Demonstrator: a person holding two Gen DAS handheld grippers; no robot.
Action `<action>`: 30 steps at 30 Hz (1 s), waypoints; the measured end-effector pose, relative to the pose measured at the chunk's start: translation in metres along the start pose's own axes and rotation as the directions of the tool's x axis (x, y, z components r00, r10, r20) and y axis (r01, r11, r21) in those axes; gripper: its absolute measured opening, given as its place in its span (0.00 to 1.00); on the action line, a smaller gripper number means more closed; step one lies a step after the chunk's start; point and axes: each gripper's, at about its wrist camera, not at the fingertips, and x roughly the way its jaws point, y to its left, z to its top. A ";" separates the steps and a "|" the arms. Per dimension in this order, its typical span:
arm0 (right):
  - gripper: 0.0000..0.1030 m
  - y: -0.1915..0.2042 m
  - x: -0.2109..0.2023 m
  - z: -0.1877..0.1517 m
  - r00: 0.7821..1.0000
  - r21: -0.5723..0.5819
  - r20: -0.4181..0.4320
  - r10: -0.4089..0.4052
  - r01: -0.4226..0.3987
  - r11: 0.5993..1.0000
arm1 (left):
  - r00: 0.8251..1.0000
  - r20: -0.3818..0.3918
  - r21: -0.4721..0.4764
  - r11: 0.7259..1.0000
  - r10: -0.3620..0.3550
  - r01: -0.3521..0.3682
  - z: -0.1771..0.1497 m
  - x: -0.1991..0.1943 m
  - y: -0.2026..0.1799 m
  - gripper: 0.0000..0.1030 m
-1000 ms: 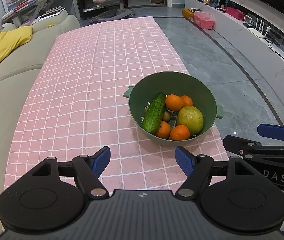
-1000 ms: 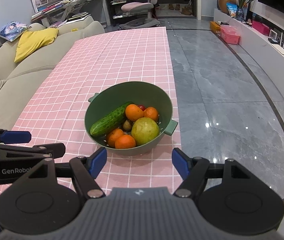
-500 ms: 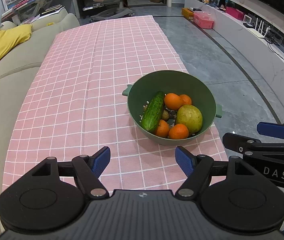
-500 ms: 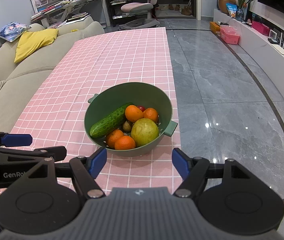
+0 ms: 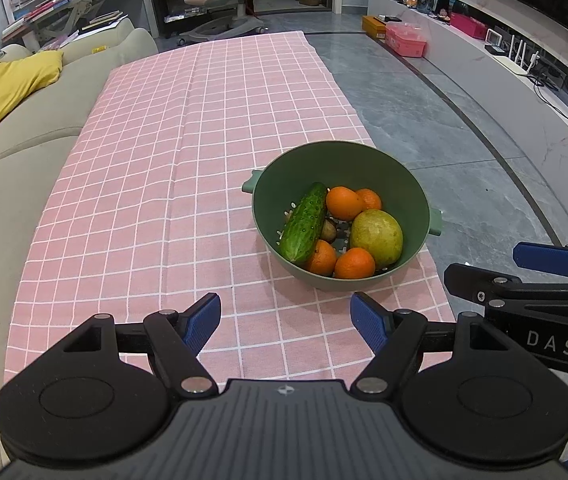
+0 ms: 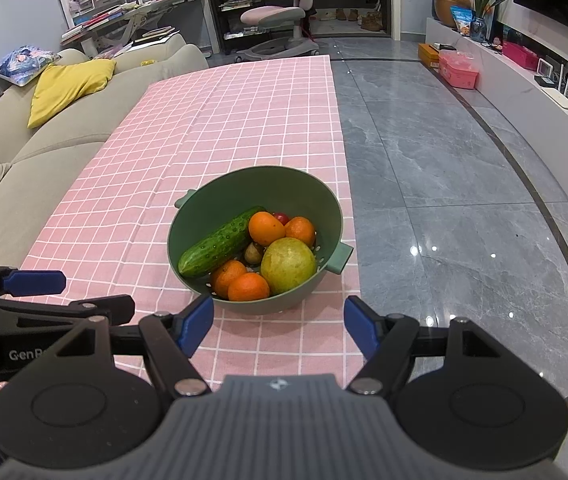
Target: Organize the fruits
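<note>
**Both grippers wait apart before a bowl of fruit**

The left gripper (image 5: 285,322) hangs above the near end of the bench (image 5: 156,184), its blue fingertips spread wide with only the pink checked cloth (image 5: 212,128) between them. The right gripper (image 6: 278,323) sits just beside it, also spread apart and holding nothing, its fingertips framing the near rim of the bowl (image 6: 284,184) from above without touching it.

Just beyond both grippers, near the right edge of the cloth, stands the green bowl with a small handle on each side. Inside it a cucumber (image 6: 220,242) lies slanted along the left wall. Two oranges (image 6: 248,286) sit at the near side, touching each other, and two more (image 6: 266,227) lie at the far side. A large yellow-green round fruit (image 6: 288,266) fills the right part of the bowl, touching the near oranges. A small brown fruit (image 6: 253,253) sits in the middle, and something small and red (image 6: 282,217) peeks out behind the far oranges.

Farther off, the cloth runs bare to the far end of the bench. A beige sofa (image 6: 24,148) with a yellow cushion (image 6: 70,88) lines its left side; grey tiled floor (image 6: 443,168) lies to the right.
</note>
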 end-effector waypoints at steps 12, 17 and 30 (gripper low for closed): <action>0.67 0.000 0.000 0.000 1.000 0.000 0.000 0.000 0.000 1.000 | 1.000 -0.001 -0.005 1.000 -0.004 0.004 0.000 0.000 0.000 0.84; 0.67 0.000 0.000 0.000 1.000 0.000 0.000 0.000 0.000 1.000 | 1.000 -0.002 -0.005 1.000 -0.004 0.004 0.001 0.000 0.000 0.84; 0.67 0.000 0.001 0.000 1.000 0.000 0.000 0.000 0.000 1.000 | 1.000 -0.001 -0.004 1.000 -0.004 0.004 0.001 0.000 0.000 0.84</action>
